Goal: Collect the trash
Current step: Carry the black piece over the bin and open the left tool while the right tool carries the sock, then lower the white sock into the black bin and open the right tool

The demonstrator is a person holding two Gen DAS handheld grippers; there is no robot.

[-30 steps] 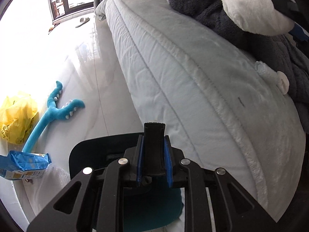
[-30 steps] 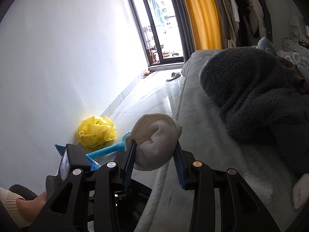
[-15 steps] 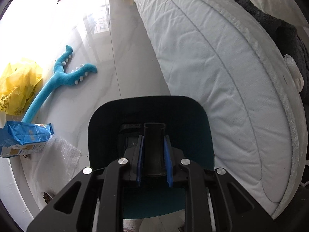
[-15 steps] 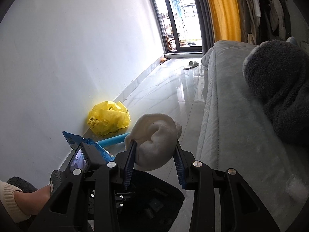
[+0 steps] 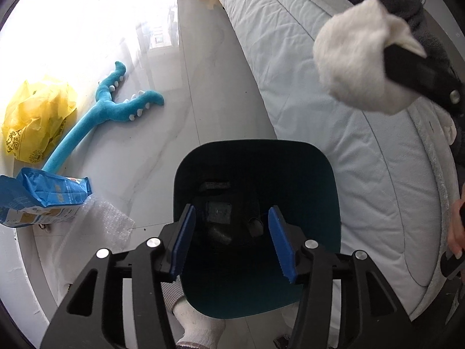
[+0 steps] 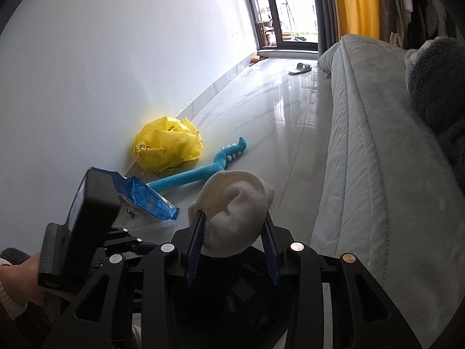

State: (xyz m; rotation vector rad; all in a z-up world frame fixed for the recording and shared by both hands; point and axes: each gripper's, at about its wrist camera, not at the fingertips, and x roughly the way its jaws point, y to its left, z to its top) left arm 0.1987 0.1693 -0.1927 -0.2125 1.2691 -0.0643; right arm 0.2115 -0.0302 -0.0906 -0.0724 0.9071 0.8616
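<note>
A dark teal trash bin [image 5: 314, 174] stands on the floor beside the bed, with several dark items inside. My left gripper [image 5: 231, 240] is open and empty right above the bin's mouth. My right gripper [image 6: 232, 245] is shut on a white fluffy wad [image 6: 235, 206] and holds it above the bin [image 6: 250, 261]. The wad also shows in the left wrist view [image 5: 357, 55] at the upper right, above the mattress edge. A crumpled yellow plastic bag [image 5: 35, 116], a blue snack bag [image 5: 43, 203] and a sheet of bubble wrap [image 5: 107, 226] lie by the wall.
A white mattress [image 5: 334, 101] runs along the right with a dark plush blanket [image 6: 436, 87] on it. A blue plush toy [image 5: 98, 116] lies on the glossy floor. A slipper [image 6: 300, 68] lies near the far window. A white-socked foot [image 5: 200, 322] is under the bin's edge.
My left gripper opened and let go of the dark item it held over the bin. My right gripper carried the white wad from the bed side toward the bin.
</note>
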